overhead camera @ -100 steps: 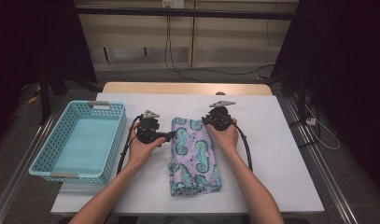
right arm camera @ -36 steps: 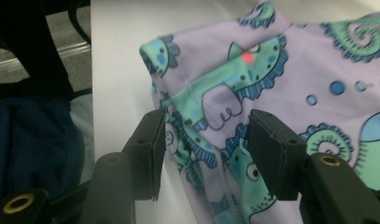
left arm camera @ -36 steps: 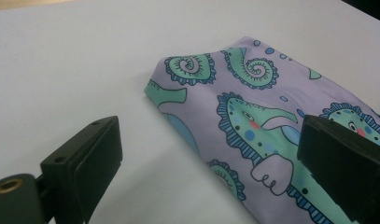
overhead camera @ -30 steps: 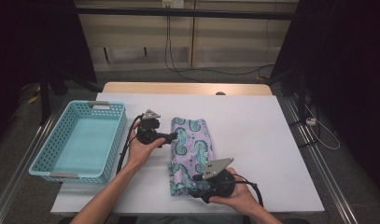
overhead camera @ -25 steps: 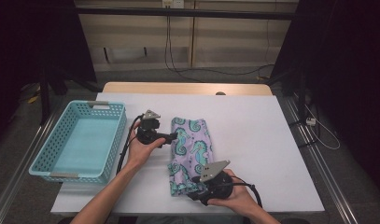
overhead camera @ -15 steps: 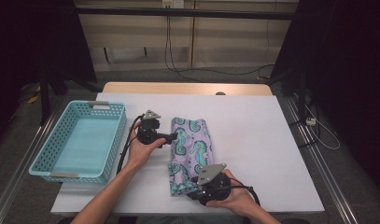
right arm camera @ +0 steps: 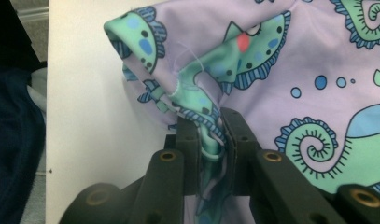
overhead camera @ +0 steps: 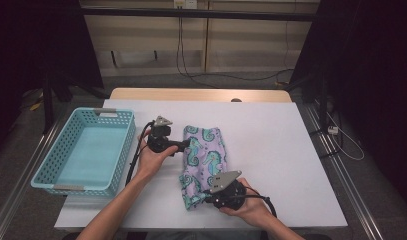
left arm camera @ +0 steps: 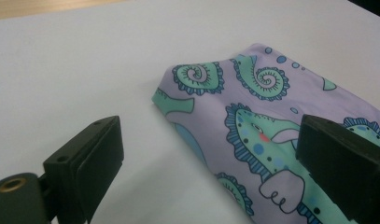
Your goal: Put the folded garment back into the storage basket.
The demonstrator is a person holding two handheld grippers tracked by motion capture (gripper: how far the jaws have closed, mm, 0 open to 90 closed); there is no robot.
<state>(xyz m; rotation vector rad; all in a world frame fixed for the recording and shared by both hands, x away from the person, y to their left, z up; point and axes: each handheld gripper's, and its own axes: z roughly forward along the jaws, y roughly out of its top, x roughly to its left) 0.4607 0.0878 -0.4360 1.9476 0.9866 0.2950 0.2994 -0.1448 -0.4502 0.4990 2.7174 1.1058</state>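
Far left on the white table (overhead camera: 301,150): a light blue perforated basket (overhead camera: 118,150), set just clear of the left hand and well left of the cloth. Next to its right, the left gripper (overhead camera: 183,146) lies level in the person's left hand (overhead camera: 152,159), jaws pointing right at the far left edge of the cloth; in the left gripper view (left arm camera: 206,172) the jaws stand wide, one pad over bare table, the other over the fabric, nothing pinched between them. Centre of table: the folded lilac cloth with seahorse print (overhead camera: 206,160), lying flat, long axis running near to far, its near end bunched. At that near end the right gripper (overhead camera: 208,196), held in the right hand (overhead camera: 248,210), points left into the fabric. Its jaws have just been closing; the right gripper view (right arm camera: 210,135) shows them narrow and clamped on a gathered fold of the cloth's hem (right arm camera: 197,93). Black cables trail from both grippers across the table. Right half of the table is bare white surface; nothing obstructs either gripper's reach.
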